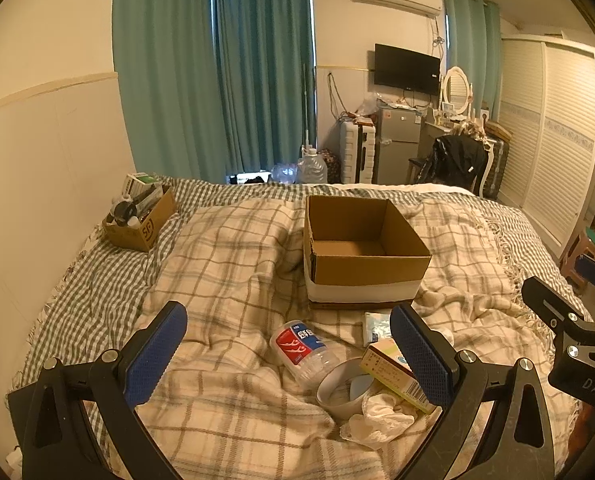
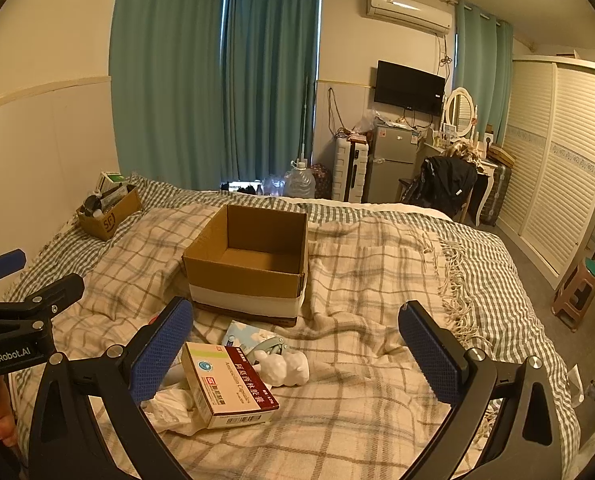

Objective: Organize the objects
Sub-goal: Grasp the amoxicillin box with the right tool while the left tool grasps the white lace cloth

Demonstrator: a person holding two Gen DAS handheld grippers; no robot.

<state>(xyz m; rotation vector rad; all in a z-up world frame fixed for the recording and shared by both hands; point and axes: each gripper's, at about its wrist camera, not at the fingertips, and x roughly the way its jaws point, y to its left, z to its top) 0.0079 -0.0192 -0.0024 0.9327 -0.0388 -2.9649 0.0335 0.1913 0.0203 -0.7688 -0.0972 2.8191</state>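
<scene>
An empty open cardboard box (image 1: 363, 248) (image 2: 253, 264) stands on the plaid blanket in the middle of the bed. In front of it lie a clear plastic bottle (image 1: 303, 350) with a red and blue label, a tape roll (image 1: 343, 386), a medicine carton (image 1: 395, 374) (image 2: 227, 384), a white crumpled cloth (image 1: 377, 420) (image 2: 169, 408), a tissue pack (image 1: 377, 326) (image 2: 245, 334) and a small white figurine (image 2: 285, 366). My left gripper (image 1: 289, 356) is open and empty above the bottle. My right gripper (image 2: 297, 352) is open and empty above the carton and figurine.
A smaller cardboard box (image 1: 141, 216) (image 2: 111, 212) full of items sits at the bed's far left by the wall. Beyond the bed stand a fridge (image 1: 397, 144), a chair with a black jacket (image 1: 453, 160), a wardrobe (image 1: 549, 132) and water jugs (image 1: 311, 168). A stool (image 2: 575, 292) stands right of the bed.
</scene>
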